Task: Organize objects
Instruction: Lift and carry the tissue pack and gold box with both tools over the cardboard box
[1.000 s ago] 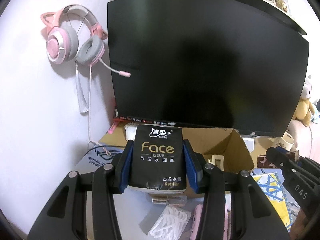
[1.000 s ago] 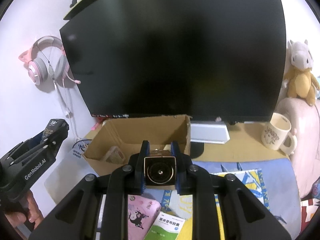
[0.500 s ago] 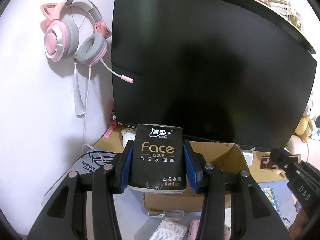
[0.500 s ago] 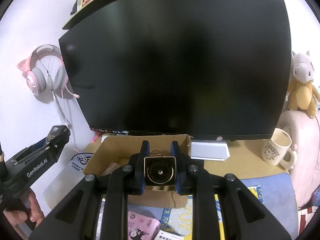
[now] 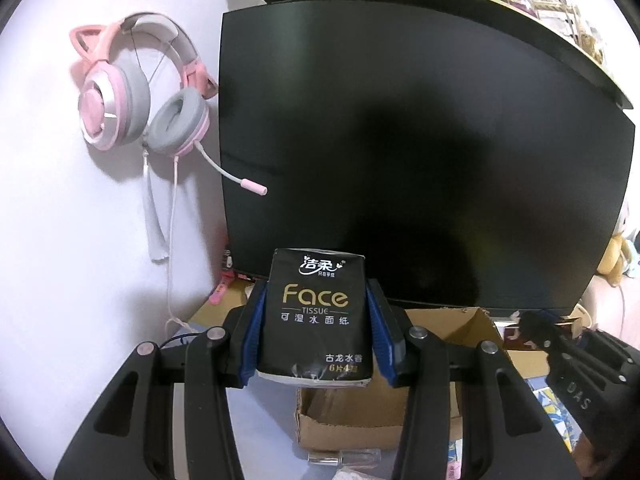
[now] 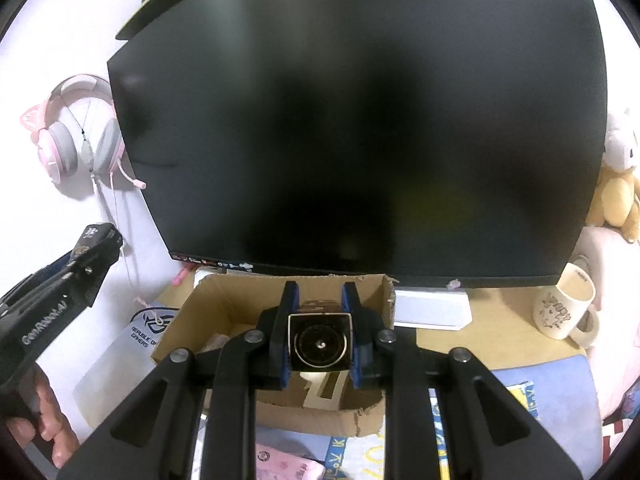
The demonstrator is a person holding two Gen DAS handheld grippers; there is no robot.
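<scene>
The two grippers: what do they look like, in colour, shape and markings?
Both are black plastic frames with long slotted bars and round silver pivot bolts. The left gripper and the right gripper have blue pads on the inner faces of their fingers. Seen from the side, the left one carries white "GenRobot.AI" lettering, the right one pale "DAS" letters. No cables or sleeves show.

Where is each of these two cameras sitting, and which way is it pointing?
Left wrist: on the left hand-held gripper, facing the monitor; its fingers clamp a black tissue pack.
Right wrist: on the right hand-held gripper, facing the same monitor; it grips a small square-faced object, and a hand shows at the left.
Both see the cardboard box and pink headset.
</scene>
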